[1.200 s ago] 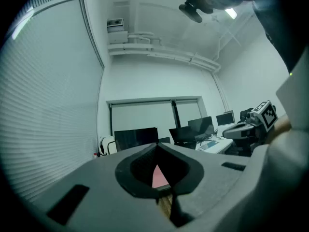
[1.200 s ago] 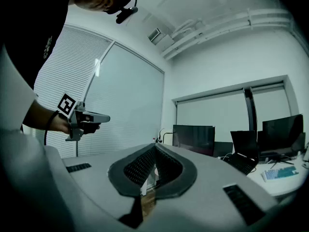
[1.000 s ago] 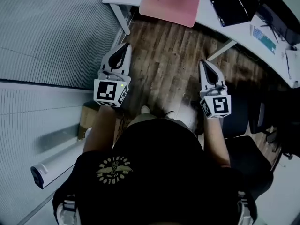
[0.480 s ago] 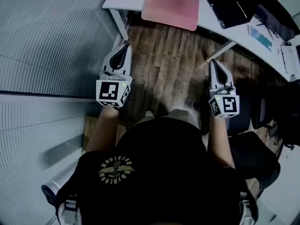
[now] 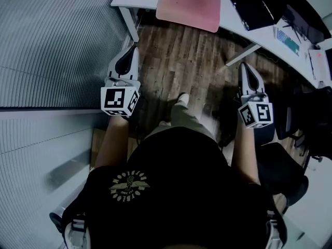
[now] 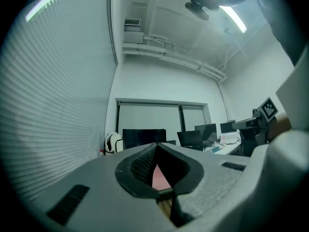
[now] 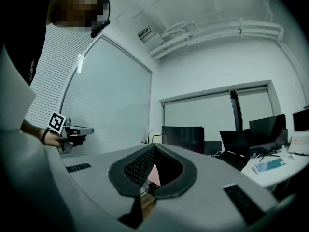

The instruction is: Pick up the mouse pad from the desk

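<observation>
Lying flat on the white desk [image 5: 236,29], the mouse pad [image 5: 188,7] is a plain pink rectangle with rounded corners. It sits toward the desk's left end, with its near edge at the desk's front edge. A black laptop [image 5: 257,7] sits to its right, apart from it.

Both arms are stretched forward from the person's black shirt [image 5: 176,191], with the grippers held level and pointing at the desk. The left gripper [image 5: 130,53] has its jaws pressed together with nothing between them. The right gripper [image 5: 246,70] is the same, closed and empty. Both hang over the wood floor [image 5: 192,61], well short of the pad, with the left one nearer the desk's leg.

The head view gives the full pad outline and the gap from the grippers to the desk. Each gripper view shows only a pink sliver through the hole behind the closed tips. The gripper views also show dark monitors [image 6: 144,136] and window blinds [image 6: 58,105], which are hidden from above. Each gripper view catches the other gripper's marker cube at the frame edge.
</observation>
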### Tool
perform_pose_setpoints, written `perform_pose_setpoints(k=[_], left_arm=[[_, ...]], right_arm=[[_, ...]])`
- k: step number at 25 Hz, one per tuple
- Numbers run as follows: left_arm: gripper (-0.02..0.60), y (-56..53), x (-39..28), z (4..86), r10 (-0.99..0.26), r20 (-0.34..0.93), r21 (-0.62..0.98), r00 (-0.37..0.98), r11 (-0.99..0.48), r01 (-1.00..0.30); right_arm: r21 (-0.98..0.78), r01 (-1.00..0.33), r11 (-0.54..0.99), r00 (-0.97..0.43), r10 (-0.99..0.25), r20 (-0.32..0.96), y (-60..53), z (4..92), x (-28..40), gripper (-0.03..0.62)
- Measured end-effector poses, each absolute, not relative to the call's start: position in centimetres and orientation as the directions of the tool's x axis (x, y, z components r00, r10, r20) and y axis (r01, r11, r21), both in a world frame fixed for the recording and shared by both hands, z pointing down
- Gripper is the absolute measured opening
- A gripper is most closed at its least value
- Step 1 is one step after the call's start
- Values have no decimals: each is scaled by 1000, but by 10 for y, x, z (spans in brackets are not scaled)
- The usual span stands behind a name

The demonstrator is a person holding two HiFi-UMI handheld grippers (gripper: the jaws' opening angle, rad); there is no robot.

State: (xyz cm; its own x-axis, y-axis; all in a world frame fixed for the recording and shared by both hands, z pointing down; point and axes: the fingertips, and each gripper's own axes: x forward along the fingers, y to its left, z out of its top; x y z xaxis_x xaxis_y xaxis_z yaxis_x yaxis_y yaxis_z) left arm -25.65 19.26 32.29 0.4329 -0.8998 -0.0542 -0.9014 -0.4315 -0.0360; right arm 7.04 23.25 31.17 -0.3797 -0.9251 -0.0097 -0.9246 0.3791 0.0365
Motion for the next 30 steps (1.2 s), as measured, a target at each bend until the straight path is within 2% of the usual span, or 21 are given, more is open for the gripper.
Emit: perform_pose_setpoints(k=[7,15,30], left_arm=[[8,180,-240,317,-863,-63,-38,501,-499,-866],[8,149,-246,306,-877,-61,-15,476,-476,-879],[8,106,-230,340,-873,8,6,487,-487,-873]], right_arm=[[18,-919,394,-395,-919,-20,211,312,70,2],[16,-906,423,-423,-906,-8,180,315,68,2],[6,-895,445,-444,-895,45,144,337,74,2]])
